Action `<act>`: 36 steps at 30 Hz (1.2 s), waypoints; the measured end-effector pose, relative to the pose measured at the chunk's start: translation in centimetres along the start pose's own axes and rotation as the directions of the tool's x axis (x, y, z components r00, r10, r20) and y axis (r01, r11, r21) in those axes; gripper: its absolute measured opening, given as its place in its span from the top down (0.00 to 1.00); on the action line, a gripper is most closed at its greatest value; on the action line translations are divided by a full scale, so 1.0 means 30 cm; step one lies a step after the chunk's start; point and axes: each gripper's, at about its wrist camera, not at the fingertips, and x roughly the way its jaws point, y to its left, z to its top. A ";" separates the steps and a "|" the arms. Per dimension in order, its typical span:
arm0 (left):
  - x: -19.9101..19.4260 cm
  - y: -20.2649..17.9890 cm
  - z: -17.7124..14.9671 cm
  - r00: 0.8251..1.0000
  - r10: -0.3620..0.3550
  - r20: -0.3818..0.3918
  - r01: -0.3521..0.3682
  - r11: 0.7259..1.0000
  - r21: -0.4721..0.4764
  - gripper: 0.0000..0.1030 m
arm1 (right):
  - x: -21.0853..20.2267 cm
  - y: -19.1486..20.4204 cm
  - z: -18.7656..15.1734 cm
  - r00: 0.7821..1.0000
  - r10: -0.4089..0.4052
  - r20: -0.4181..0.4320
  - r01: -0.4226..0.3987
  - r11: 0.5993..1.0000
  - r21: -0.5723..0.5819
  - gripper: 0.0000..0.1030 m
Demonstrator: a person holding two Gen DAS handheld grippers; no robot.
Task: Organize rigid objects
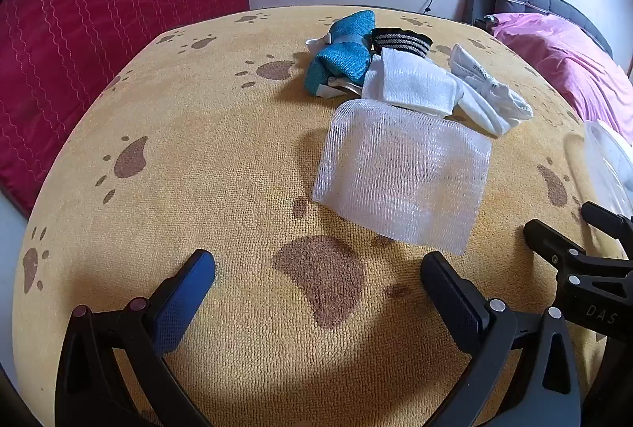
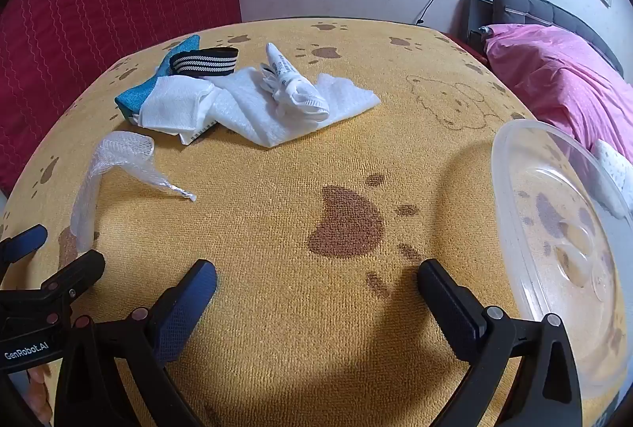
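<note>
1. Mesh pouch [image 1: 399, 174], translucent white and seemingly with something pale inside, lies just ahead of our left gripper [image 1: 316, 292], slightly toward its right finger; the jaws stand wide apart, empty, over the yellow paw-print blanket [image 1: 217, 158].
2. Our right gripper [image 2: 316, 292] is likewise spread wide and holds nothing; seen from it, the pouch sits ahead and to its left.
3. Close beside the right gripper's right finger stands a clear plastic basin [image 2: 510, 189]. We see only the blanket pattern through its bottom, so we judge it empty.
4. Farther ahead of both grippers lies the pile: a teal fabric piece [image 1: 344, 63], a black-and-white striped band [image 1: 401, 41], a white folded cloth [image 1: 411, 83], and a white bundle [image 2: 294, 93] on a sheet of white netting [image 2: 344, 102].
5. We judge the sorting barely begun: nothing is gathered yet, and every item awaits moving.
</note>
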 end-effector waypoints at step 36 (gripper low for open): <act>-0.010 -0.003 -0.006 1.000 0.006 0.003 -0.006 1.000 -0.001 0.00 | -0.002 -0.003 0.007 1.000 0.008 -0.028 -0.008 1.000 -0.024 0.00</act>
